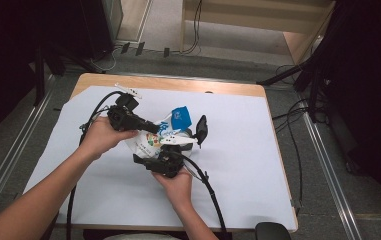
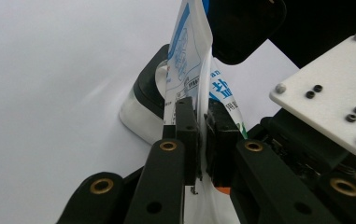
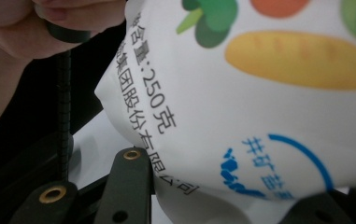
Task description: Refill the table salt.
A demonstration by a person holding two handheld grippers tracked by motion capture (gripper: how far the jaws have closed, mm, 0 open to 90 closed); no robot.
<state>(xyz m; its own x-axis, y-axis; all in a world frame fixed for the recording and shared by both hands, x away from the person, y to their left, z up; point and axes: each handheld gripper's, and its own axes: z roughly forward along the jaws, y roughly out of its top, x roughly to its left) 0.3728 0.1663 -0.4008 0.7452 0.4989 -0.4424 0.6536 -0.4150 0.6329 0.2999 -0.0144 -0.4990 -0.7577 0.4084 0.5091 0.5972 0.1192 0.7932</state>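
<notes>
Clamping the printed pouch (image 2: 189, 60) upright, left gripper (image 2: 202, 135) was closed on it; right gripper (image 3: 222, 186) jaws were spread around its base for support.

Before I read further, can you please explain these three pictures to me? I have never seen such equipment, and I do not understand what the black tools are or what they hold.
No machine works here: a person holds a hand tool with two black fingers in each hand. The high view looks down on a table covered with a white sheet. The other two pictures come from small cameras riding on the tools.

The left gripper is pinched shut on a thin edge of a white and blue printed pouch; its own view shows this grip closely. The right gripper meets the same pouch from below, its fingers spread around the wider body.

Behind the pouch stands a small container with a dark top.
</notes>
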